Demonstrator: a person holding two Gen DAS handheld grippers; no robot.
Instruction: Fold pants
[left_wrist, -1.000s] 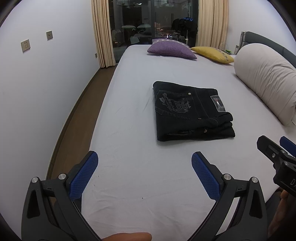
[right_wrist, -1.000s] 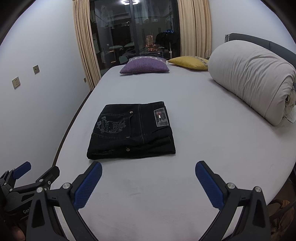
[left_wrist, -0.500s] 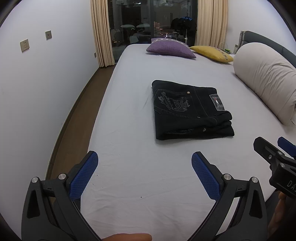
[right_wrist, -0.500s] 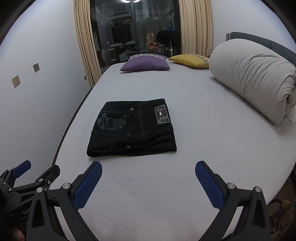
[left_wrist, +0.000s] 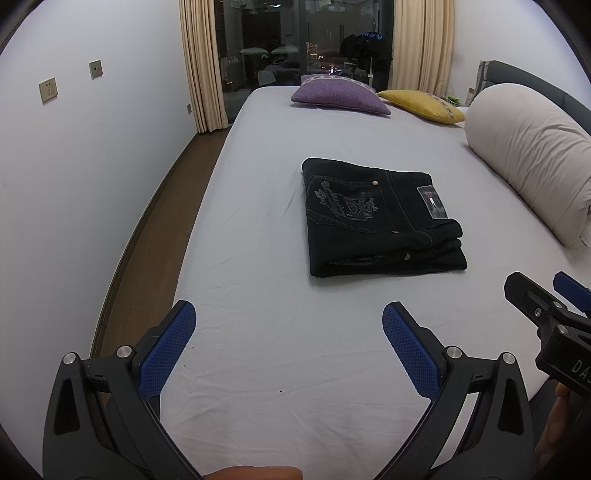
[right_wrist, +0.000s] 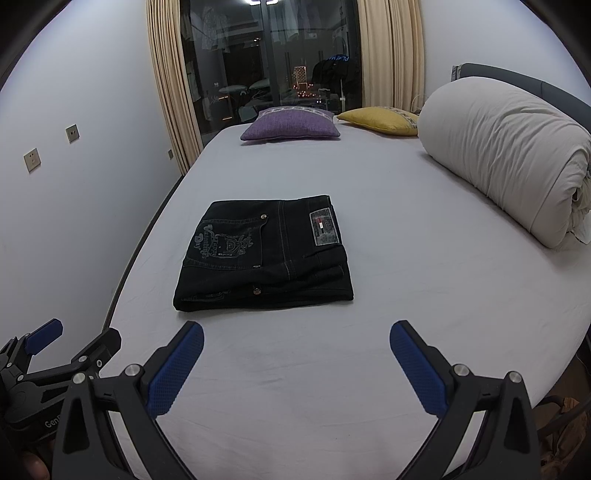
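Nearest the cameras, both tools hover above the near edge of the bed (left_wrist: 258, 258), each with its blue-padded jaws spread wide and nothing between them. From its own view the left gripper (left_wrist: 288, 332) frames bare sheet, with the right gripper (left_wrist: 546, 314) showing at the right edge; from the other view the right gripper (right_wrist: 295, 350) likewise frames bare sheet, with the left gripper (right_wrist: 70, 347) low at the left edge. Just beyond the jaws, clear of every pad, lie the black pants (right_wrist: 264, 254), folded into a flat, compact rectangle with the embroidered back pocket and the waistband patch facing up. They sit ahead and right of the left tool, ahead and slightly left of the right tool. Farther right rests a rolled cream duvet (right_wrist: 509, 155). Far off, near the curtained window (right_wrist: 273, 51), lie a purple cushion (right_wrist: 291, 123) and a yellow cushion (right_wrist: 380, 120).
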